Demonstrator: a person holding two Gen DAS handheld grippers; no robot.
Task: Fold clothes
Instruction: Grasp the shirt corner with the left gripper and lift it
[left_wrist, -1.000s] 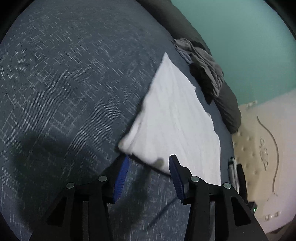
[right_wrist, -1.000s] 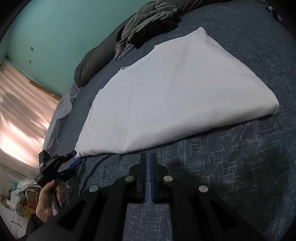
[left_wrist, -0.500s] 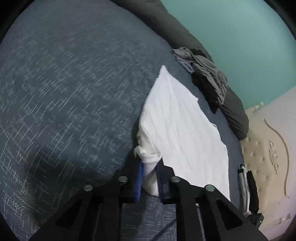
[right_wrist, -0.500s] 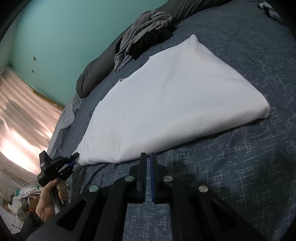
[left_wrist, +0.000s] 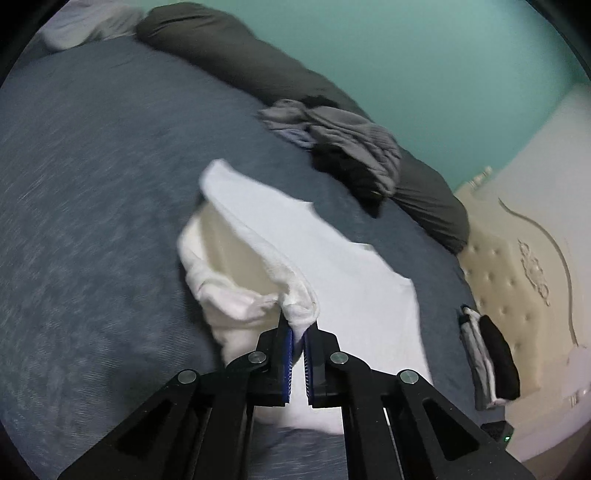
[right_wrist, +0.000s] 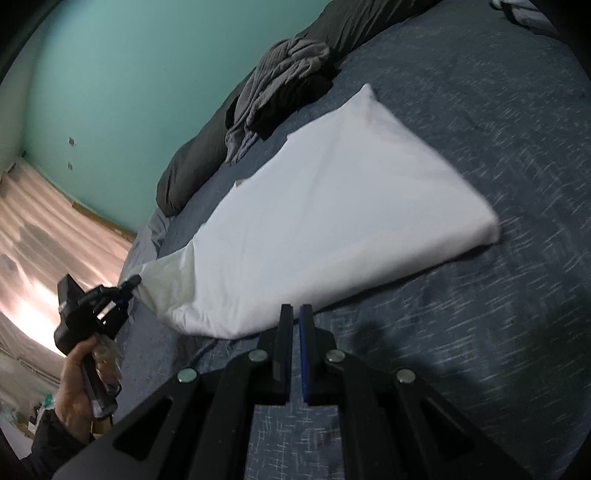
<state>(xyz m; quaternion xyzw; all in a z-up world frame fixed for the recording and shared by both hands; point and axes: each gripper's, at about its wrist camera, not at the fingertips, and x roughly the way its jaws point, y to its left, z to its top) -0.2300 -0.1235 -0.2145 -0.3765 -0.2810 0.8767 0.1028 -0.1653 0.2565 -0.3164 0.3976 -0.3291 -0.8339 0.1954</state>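
Left gripper (left_wrist: 298, 326) clamped on corner of white garment (right_wrist: 332, 206), lifting it off the bed (right_wrist: 498, 314). Right gripper (right_wrist: 296, 314) fingers together, empty, just beside the garment's near edge.

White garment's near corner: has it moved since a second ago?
Yes. The left hand-held gripper has lifted the white garment corner off the bedspread; the far end stays flat.

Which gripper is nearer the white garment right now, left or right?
Left. The left gripper is shut on a corner of the white garment, lifting it off the bed. The right gripper is shut with nothing in it, just short of the garment's near edge.
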